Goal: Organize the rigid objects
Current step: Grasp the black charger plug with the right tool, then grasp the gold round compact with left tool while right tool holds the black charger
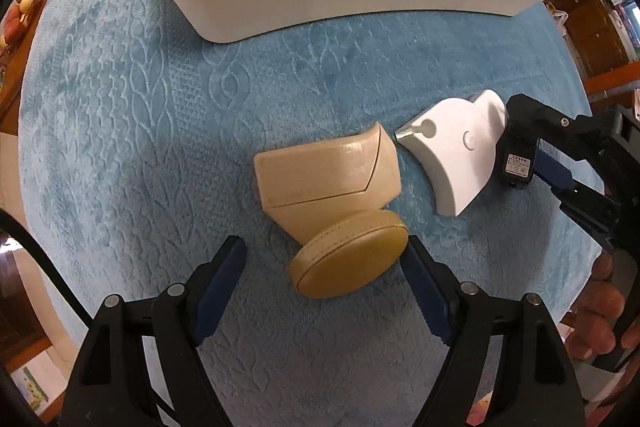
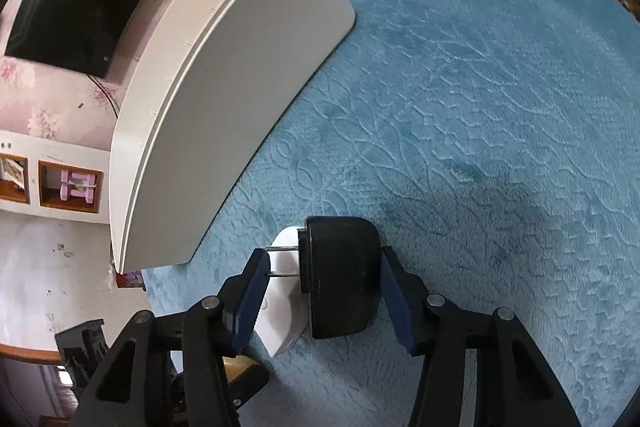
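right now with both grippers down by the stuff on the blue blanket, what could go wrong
1. The right gripper straddles the black plug adapter with its left pad at the metal prongs, not the body; closing there may twist or flip it.
2. The adapter touches the white curved piece, which may get dragged along.
3. The left gripper has only its right pad near the tan round case, so closing may shove it sideways.

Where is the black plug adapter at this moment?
The black plug adapter lies on the blue blanket between the right gripper's fingers, prongs toward the white curved piece beside it, short of the white bin.
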Tool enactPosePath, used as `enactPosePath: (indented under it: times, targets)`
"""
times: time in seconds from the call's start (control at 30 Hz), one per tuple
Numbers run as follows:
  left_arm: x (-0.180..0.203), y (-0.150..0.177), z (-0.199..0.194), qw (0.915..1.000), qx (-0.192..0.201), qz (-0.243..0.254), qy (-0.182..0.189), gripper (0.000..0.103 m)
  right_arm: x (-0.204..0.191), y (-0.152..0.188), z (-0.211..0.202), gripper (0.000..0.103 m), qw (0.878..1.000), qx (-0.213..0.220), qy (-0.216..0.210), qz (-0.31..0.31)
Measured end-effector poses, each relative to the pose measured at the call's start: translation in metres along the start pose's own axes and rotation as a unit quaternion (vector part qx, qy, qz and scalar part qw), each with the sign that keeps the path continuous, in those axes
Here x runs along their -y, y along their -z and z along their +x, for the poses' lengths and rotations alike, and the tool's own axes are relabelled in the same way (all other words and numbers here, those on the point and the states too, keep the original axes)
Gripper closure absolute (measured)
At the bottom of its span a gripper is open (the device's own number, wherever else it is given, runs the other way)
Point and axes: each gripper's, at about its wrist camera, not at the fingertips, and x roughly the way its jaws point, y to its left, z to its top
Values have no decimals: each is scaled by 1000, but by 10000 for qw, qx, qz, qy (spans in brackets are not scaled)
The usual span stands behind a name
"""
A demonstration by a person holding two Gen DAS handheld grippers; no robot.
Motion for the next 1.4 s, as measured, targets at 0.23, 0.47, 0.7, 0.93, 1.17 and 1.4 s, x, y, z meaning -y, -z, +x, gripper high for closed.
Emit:
enactPosePath:
  times: [0.23,0.47,0.7,0.93,1.17,1.4]
  targets:
    - [4,-9,-1,10000,-34,-40,3,29,10,-2,-4,48,9997,-165,44,161]
    - [-17,-22,-8,9989,-110,-460,-12,57,6,9,0,48,9980,-550,42,322]
    - [-46,-16,-9,9948,-168,-944,333,70,8,21,2,48,9946,-962,56,374]
    - [-90,3,-6,9833,-345,-1675,624,90,9,40,2,48,9887,-1452,142,349]
    - [-115,33,-12,9731,-622,-2064,810,73,17,57,2,48,9809,-1898,203,385]
    - [-109,56,-14,9710,-879,-2086,773,32,27,62,-6,48,9759,-2120,317,403]
